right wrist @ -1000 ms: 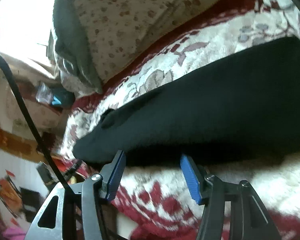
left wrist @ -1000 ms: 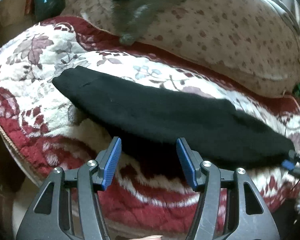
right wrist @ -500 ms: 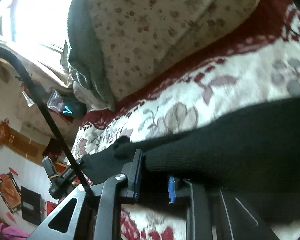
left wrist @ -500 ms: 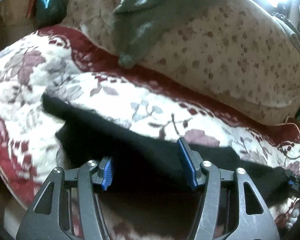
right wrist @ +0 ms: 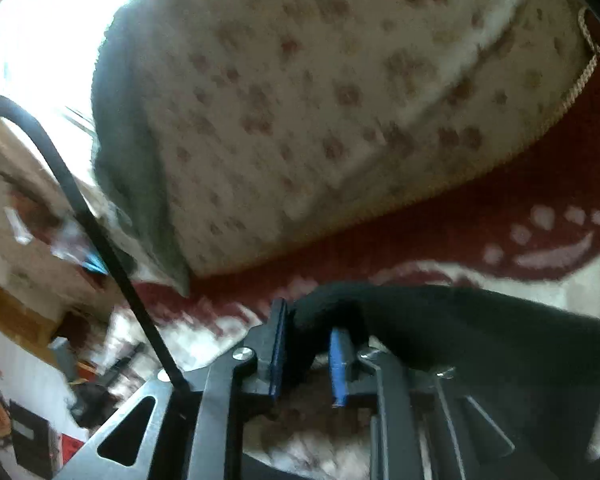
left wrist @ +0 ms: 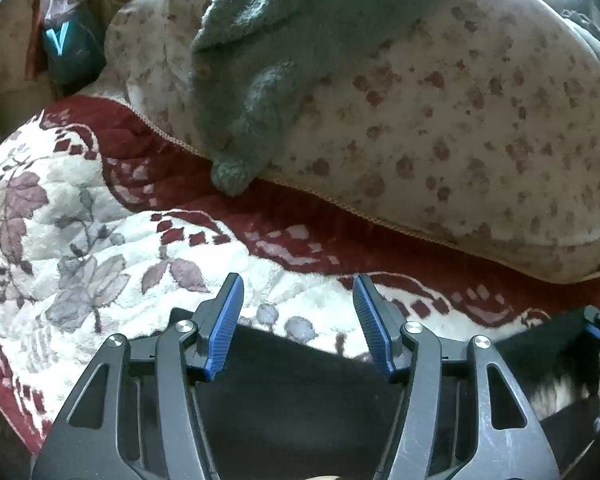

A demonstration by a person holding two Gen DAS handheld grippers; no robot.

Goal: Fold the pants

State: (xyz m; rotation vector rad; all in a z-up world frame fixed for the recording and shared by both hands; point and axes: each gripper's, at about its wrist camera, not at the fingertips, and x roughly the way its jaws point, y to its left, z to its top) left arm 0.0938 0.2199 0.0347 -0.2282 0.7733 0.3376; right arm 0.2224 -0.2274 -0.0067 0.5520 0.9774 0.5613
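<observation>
Left wrist view shows the left gripper (left wrist: 298, 322) with its blue-padded jaws spread wide and nothing between them, held over the black pants (left wrist: 300, 384), whose dark cloth lies under and behind the fingers along the lower part of the frame. The pants rest on a plush bed cover (left wrist: 80, 264) patterned with grey and mauve leaves on white, bordered in dark red. Beyond the red border sits a large cream pillow (left wrist: 460, 140) dotted with small reddish-brown sprigs, and a grey-green knitted garment (left wrist: 256, 92) is draped over its left side, one end hanging down onto the red border. At the upper left, a dark teal bag (left wrist: 66, 46) carries a single light-blue mark shaped like a "V"; no other writing can be read there. At the far right edge a bit of the other tool shows beside the pants' dark edge. From the right wrist view, which is blurred, the right gripper (right wrist: 310, 354) has its jaws drawn narrow and pinched on a bunched fold of the pants (right wrist: 480, 332), with the black cloth trailing off to the right over the bed cover. A black cable (right wrist: 100, 232) arcs up from the gripper's left side. The room beyond on the left is too blurred for any label to be made out.
</observation>
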